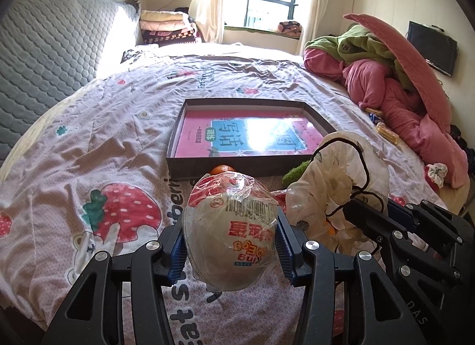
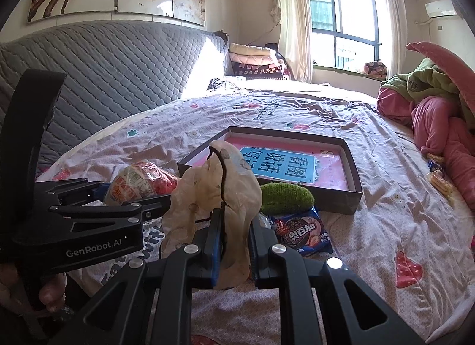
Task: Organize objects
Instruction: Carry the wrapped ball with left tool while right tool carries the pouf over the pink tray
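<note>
My left gripper (image 1: pixel 230 248) is shut on a round wrapped snack packet (image 1: pixel 230 232) with red print, held above the bed; it also shows in the right wrist view (image 2: pixel 139 183). My right gripper (image 2: pixel 234 248) is shut on a crumpled cream drawstring bag (image 2: pixel 219 193), also seen in the left wrist view (image 1: pixel 335 178). A shallow dark box (image 1: pixel 219 167) holding a pink book (image 1: pixel 252 134) lies ahead on the bed. An orange (image 1: pixel 222 169), a green fuzzy object (image 2: pixel 286 198) and a blue cookie pack (image 2: pixel 302 232) lie before the box.
The bed has a pink strawberry sheet (image 1: pixel 104 152). A pile of pink and green bedding (image 1: pixel 400 77) sits at the right with small snack packets (image 2: pixel 439 178) beside it. A grey quilted headboard (image 2: pixel 118 77) stands at the left.
</note>
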The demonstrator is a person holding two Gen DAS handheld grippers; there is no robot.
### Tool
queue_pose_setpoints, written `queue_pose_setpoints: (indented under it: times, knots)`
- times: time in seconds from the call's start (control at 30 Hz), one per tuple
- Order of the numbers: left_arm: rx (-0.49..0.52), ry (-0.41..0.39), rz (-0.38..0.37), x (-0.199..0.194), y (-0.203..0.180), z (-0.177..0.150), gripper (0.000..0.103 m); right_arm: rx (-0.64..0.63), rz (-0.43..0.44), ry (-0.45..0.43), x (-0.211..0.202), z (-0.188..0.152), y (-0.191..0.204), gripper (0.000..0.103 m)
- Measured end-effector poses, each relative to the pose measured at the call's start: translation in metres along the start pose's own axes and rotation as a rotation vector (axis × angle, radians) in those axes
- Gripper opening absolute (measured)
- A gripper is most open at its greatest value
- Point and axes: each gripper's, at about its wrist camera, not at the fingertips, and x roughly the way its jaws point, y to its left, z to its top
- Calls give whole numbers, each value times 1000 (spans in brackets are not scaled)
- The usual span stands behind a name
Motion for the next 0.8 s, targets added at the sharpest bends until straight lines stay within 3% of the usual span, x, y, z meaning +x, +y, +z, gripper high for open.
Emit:
queue_pose_setpoints:
  times: [0.33, 0.8]
  knots:
    - [16, -30, 10, -5, -9, 13, 53, 20, -22, -39, -6, 11, -9, 16]
    - [15, -35, 7, 20, -10, 30, 53, 50, -61, -67, 3, 27, -36, 16]
